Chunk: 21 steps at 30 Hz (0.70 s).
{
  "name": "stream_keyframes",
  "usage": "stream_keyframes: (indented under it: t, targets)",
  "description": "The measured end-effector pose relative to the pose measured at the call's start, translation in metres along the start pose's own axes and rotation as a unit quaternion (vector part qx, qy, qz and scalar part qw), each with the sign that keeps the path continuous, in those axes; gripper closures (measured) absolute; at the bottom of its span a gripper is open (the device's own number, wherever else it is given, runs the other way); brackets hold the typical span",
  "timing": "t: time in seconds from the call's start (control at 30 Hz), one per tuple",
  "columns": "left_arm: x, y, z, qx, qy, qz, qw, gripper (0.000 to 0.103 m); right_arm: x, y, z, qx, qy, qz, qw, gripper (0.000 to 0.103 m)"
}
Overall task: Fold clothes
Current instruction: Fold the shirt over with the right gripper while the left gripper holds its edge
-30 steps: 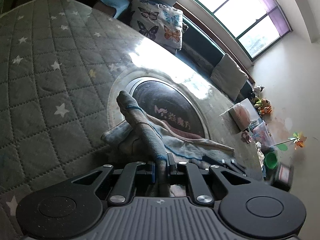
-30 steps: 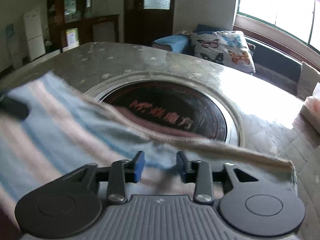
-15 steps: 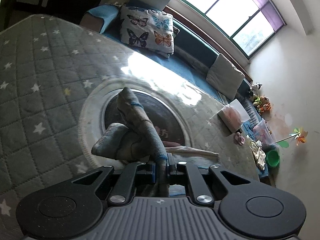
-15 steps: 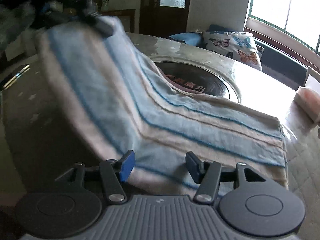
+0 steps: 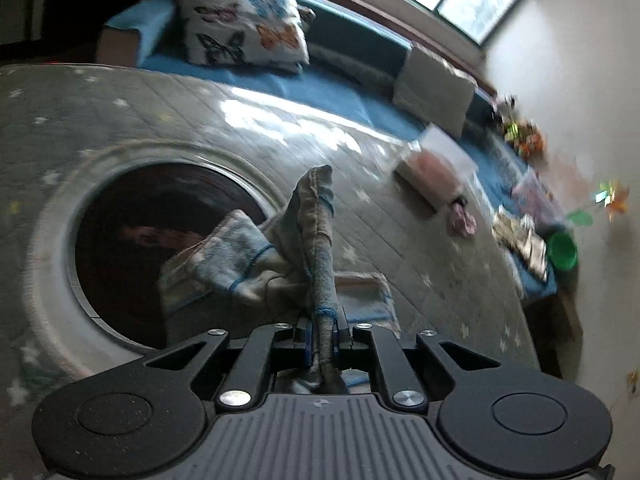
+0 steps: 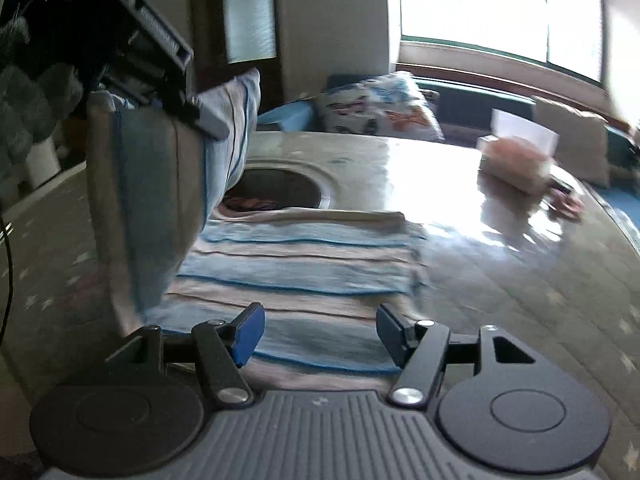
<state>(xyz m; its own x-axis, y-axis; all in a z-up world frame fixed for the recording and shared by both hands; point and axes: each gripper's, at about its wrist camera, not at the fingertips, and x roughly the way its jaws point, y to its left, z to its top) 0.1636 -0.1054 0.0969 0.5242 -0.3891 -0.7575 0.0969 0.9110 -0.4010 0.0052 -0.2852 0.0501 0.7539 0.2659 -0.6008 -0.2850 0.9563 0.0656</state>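
Note:
A blue and pink striped towel (image 6: 304,264) lies partly flat on the round quilted table (image 6: 520,288). My left gripper (image 5: 323,334) is shut on a bunched corner of the towel (image 5: 316,240) and holds it above the table. In the right wrist view the left gripper (image 6: 160,76) shows at upper left, with the lifted towel hanging from it in a steep fold. My right gripper (image 6: 320,336) is open and empty, low over the near edge of the flat part of the towel.
The table has a dark round glass centre (image 5: 160,240). A tissue pack (image 6: 516,160) and small items sit at its far right. A green cup (image 5: 563,254) stands by the edge. A bench with a butterfly cushion (image 5: 244,24) runs under the window.
My left gripper has carried the towel corner up and to the right over the flat part. My right gripper has opened wider and drawn back toward the near edge.

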Motion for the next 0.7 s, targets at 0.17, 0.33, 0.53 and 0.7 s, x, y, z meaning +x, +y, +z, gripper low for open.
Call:
stream_keyframes:
  t: [0.17,0.33,0.53,0.7]
  targets:
    - [0.038,-0.034,-0.003,0.017,0.033,0.008,0.9993,0.094,0.005,-0.021,-0.015,0.025,0.016,-0.003,1.000,0.040]
    - [0.063,-0.057,-0.011,0.033,0.061,0.019,0.9974,0.093,0.006,-0.029,-0.022,0.038,0.021,0.003,0.999,0.040]
    - [0.082,-0.066,-0.016,0.032,0.082,0.015,0.9960,0.089,0.007,-0.031,-0.023,0.041,0.022,0.006,0.999,0.038]
    - [0.087,-0.067,-0.015,0.018,0.087,-0.008,0.9960,0.077,0.007,-0.033,-0.024,0.044,0.022,0.009,0.999,0.038]
